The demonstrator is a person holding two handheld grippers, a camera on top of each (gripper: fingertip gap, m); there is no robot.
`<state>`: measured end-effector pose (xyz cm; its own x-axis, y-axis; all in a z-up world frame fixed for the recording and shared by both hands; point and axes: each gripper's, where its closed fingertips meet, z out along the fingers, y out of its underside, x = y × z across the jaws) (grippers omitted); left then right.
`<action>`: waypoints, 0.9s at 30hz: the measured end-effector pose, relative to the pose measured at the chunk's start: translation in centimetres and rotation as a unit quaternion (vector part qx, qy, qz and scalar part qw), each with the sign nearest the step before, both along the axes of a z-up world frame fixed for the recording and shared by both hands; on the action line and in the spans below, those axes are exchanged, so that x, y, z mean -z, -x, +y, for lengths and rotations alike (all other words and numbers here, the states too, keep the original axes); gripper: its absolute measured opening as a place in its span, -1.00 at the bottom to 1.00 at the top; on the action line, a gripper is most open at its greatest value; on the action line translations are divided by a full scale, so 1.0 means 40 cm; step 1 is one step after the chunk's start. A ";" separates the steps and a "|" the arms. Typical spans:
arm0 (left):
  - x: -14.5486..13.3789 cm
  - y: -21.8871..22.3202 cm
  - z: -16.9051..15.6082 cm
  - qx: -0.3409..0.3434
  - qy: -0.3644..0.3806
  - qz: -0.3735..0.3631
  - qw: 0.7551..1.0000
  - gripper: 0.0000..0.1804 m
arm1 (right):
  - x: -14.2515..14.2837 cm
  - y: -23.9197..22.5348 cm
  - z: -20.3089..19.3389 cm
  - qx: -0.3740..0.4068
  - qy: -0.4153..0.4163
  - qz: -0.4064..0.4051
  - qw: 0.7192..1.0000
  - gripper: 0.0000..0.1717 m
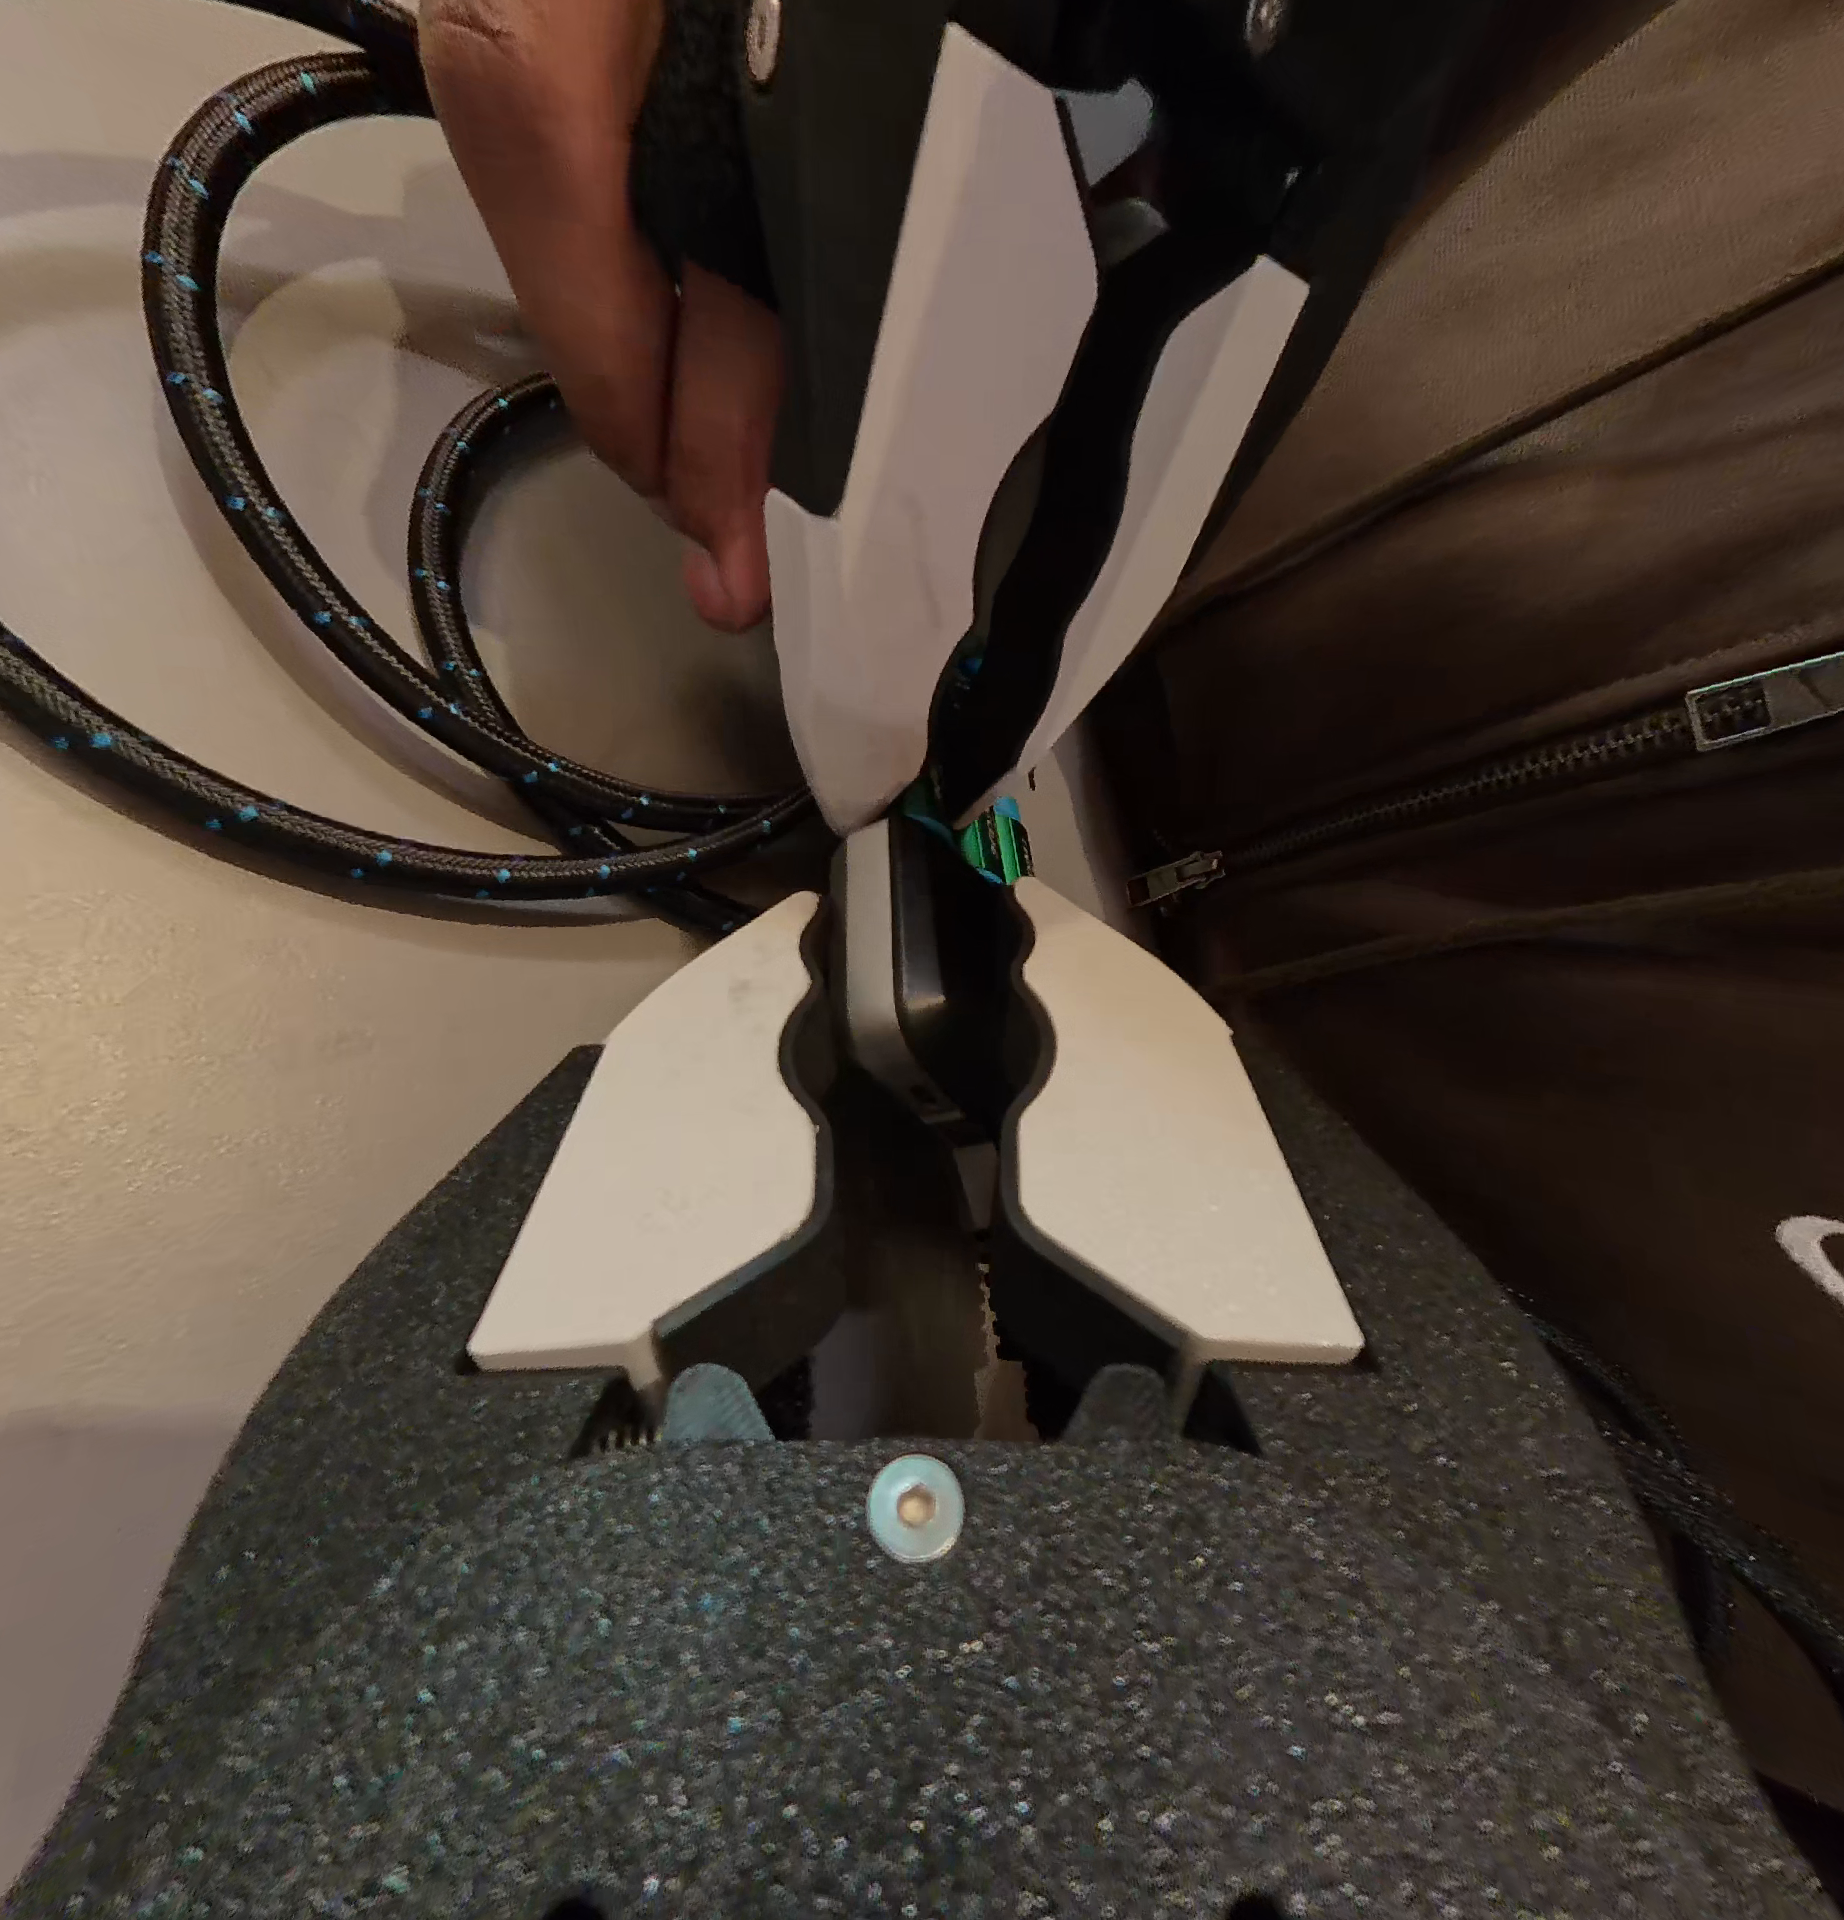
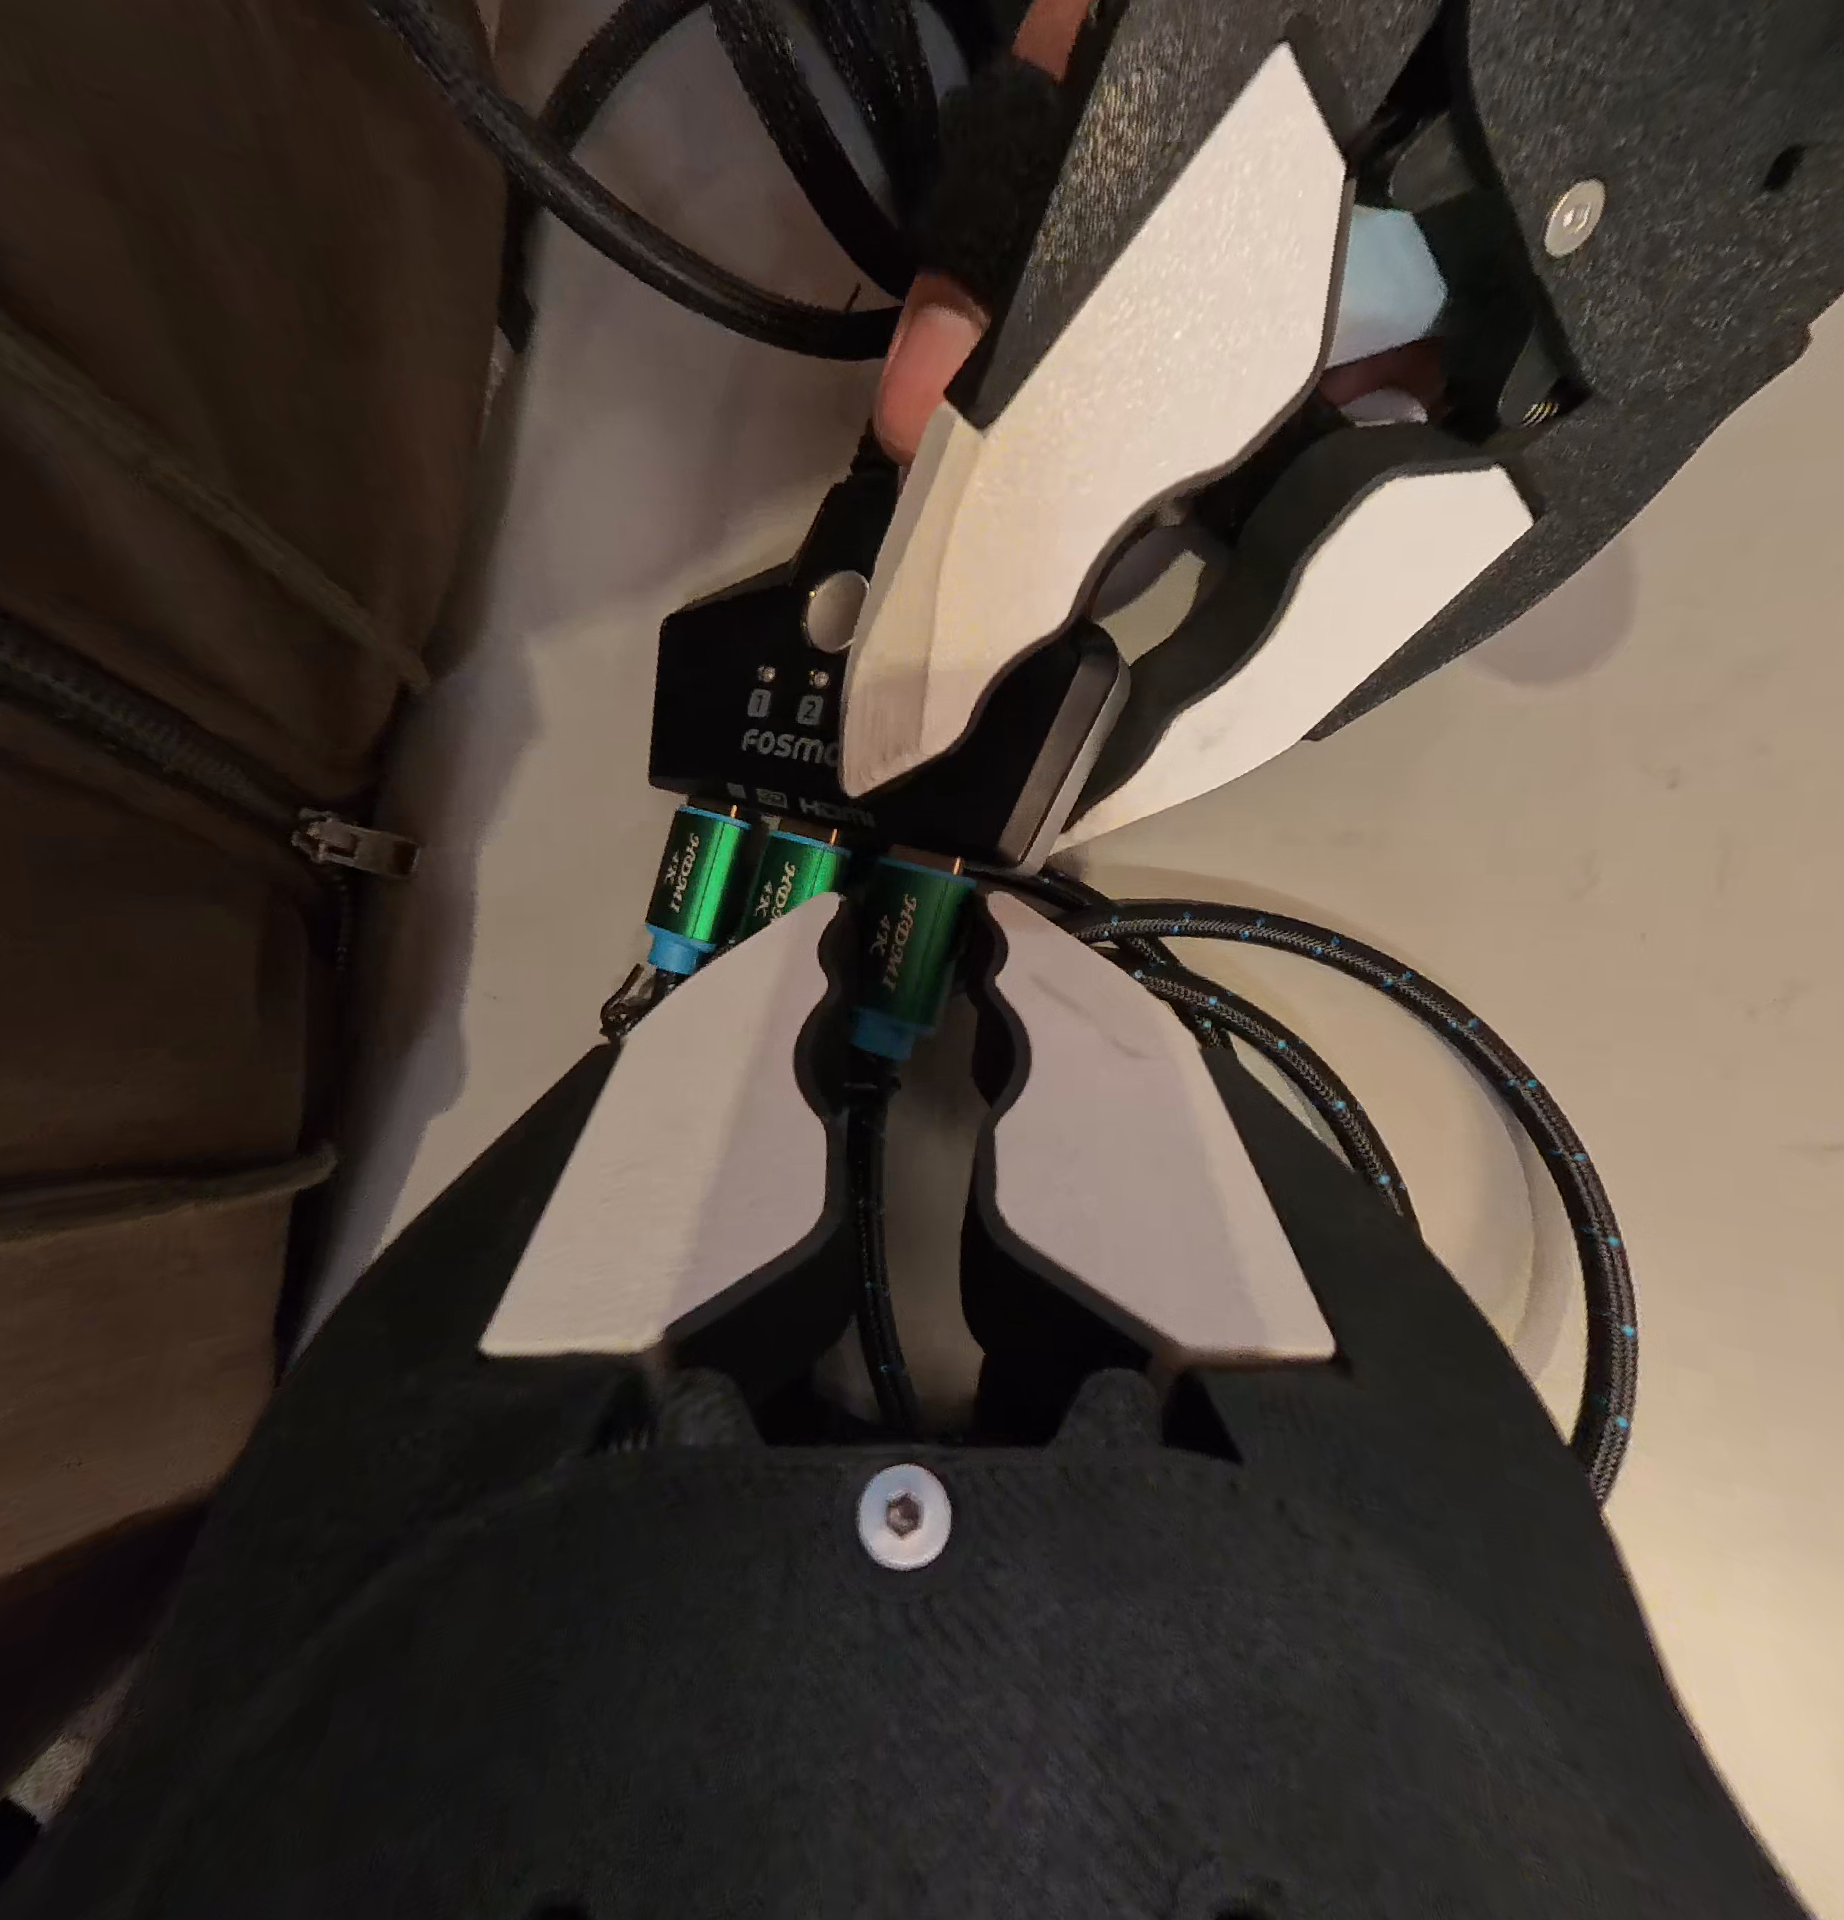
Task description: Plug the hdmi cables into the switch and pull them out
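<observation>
The left gripper [image 1: 923, 997] is clamped on the edge of a flat black switch box with a grey metal side [image 2: 752, 717], held above a cream tabletop [image 2: 1520, 935]. The right gripper [image 2: 907, 997] grips a green metal plug with a blue collar [image 2: 913, 945] at the box's port edge. Two matching green plugs [image 2: 700, 873] sit alongside. Black braided cables with blue flecks [image 1: 305, 790] loop nearby; a brown zipped garment [image 1: 1520, 935] lies beside them.

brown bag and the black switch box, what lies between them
In the right wrist view, only a bare strip of pale table separates the brown bag from the black switch box.
</observation>
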<state>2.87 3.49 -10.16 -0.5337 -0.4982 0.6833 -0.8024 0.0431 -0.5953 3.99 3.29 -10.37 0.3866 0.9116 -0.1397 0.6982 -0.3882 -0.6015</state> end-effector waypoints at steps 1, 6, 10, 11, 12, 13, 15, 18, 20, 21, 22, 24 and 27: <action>-0.002 -0.002 -0.002 -0.003 0.003 0.000 1.000 -0.68 | -0.001 -0.004 -0.002 -0.004 0.000 -0.001 1.000 -0.77; -0.009 -0.017 0.011 -0.029 0.013 -0.001 0.999 -0.69 | -0.007 -0.023 0.012 0.018 -0.002 -0.018 1.000 -0.79; -0.016 -0.028 0.038 -0.060 0.017 -0.012 0.998 -0.70 | -0.013 -0.032 0.039 0.055 -0.025 -0.017 0.998 -0.79; -0.016 -0.027 0.037 -0.061 0.015 -0.016 0.998 -0.70 | -0.013 -0.033 0.037 0.049 -0.033 -0.018 0.998 -0.79; -0.017 -0.026 0.035 -0.057 0.015 -0.018 0.998 -0.70 | -0.015 -0.032 0.034 0.040 -0.039 -0.018 0.998 -0.79; -0.017 -0.025 0.032 -0.054 0.015 -0.018 0.998 -0.70 | -0.015 -0.032 0.031 0.032 -0.043 -0.018 0.998 -0.78; -0.017 -0.021 0.023 -0.046 0.015 -0.018 0.999 -0.70 | -0.016 -0.032 0.022 0.006 -0.049 -0.015 0.999 -0.78; -0.017 -0.022 0.019 -0.048 0.014 -0.019 0.999 -0.70 | -0.017 -0.034 0.020 0.000 -0.037 -0.008 0.999 -0.79; -0.017 -0.030 0.033 -0.065 0.016 -0.017 0.998 -0.70 | -0.017 -0.043 0.035 0.031 -0.019 0.002 0.999 -0.79; -0.019 -0.036 0.045 -0.076 0.018 -0.020 0.997 -0.70 | -0.019 -0.047 0.046 0.050 -0.013 0.009 0.999 -0.80; -0.022 -0.038 0.055 -0.083 0.022 -0.022 0.996 -0.71 | -0.021 -0.050 0.056 0.061 -0.017 0.014 0.998 -0.80; -0.021 -0.039 0.057 -0.083 0.020 -0.021 0.996 -0.71 | -0.019 -0.050 0.055 0.053 -0.026 0.006 0.998 -0.79; -0.010 -0.017 0.067 -0.068 0.015 -0.005 0.998 -0.70 | -0.002 -0.090 0.025 -0.011 -0.062 -0.063 0.996 -0.80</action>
